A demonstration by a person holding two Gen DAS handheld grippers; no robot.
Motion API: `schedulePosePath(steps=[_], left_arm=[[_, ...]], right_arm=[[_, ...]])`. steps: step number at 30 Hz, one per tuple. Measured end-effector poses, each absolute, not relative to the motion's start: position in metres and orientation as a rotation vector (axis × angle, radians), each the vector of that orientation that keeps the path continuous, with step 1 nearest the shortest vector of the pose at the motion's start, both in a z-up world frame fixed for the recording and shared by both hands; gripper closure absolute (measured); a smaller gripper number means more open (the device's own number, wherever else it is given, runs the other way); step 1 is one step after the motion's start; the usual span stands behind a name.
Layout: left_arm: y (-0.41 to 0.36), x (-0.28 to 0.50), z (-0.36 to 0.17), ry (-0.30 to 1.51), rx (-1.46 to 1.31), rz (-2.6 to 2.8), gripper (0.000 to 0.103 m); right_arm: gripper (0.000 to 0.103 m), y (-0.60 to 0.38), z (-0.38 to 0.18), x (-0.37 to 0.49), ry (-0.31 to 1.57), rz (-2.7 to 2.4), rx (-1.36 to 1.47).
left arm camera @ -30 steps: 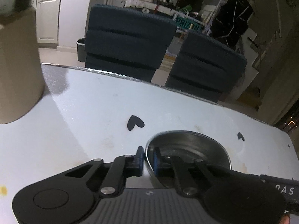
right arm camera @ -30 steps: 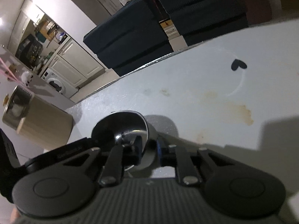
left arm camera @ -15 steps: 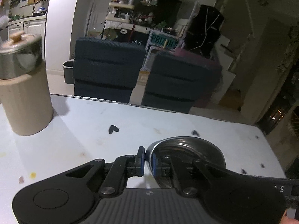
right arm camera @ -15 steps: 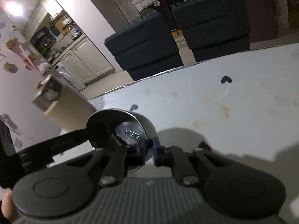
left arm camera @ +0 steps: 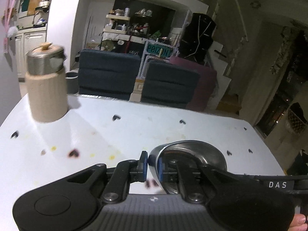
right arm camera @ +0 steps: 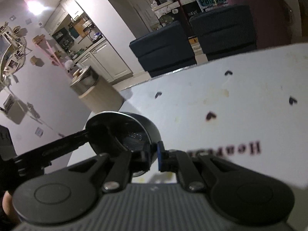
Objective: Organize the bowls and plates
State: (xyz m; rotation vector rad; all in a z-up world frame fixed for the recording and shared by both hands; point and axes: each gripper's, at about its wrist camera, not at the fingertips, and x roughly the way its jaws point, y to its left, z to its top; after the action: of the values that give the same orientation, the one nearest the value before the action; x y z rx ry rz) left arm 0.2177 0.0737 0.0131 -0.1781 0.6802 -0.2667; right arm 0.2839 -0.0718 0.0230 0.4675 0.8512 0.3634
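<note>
A steel bowl (left arm camera: 189, 154) is held in the air above the white table (left arm camera: 134, 130). My left gripper (left arm camera: 152, 166) is shut on the bowl's left rim. The same steel bowl (right arm camera: 125, 134) shows in the right wrist view, tilted, and my right gripper (right arm camera: 153, 158) is shut on its opposite rim. Each gripper's arm shows across the bowl in the other's view. No plates are in view.
A beige canister with a steel lid (left arm camera: 46, 82) stands at the table's far left corner; it also shows in the right wrist view (right arm camera: 94, 92). Two dark blue chairs (left arm camera: 107, 73) stand beyond the far edge. Black heart marks and stains dot the table.
Both grippers have lifted the bowl up and back from the table. The view now looks down on more of the table and the canister appears farther away.
</note>
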Motion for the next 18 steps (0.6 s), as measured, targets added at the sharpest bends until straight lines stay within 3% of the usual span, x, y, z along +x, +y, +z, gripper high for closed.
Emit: schedulePosePath(steps=[18], left_arm=[[0.155, 0.161, -0.027, 0.754, -0.246, -0.12, 0.09]], right_arm=[[0.096, 0.02, -0.005, 0.265, 0.996, 0.493, 0.328]])
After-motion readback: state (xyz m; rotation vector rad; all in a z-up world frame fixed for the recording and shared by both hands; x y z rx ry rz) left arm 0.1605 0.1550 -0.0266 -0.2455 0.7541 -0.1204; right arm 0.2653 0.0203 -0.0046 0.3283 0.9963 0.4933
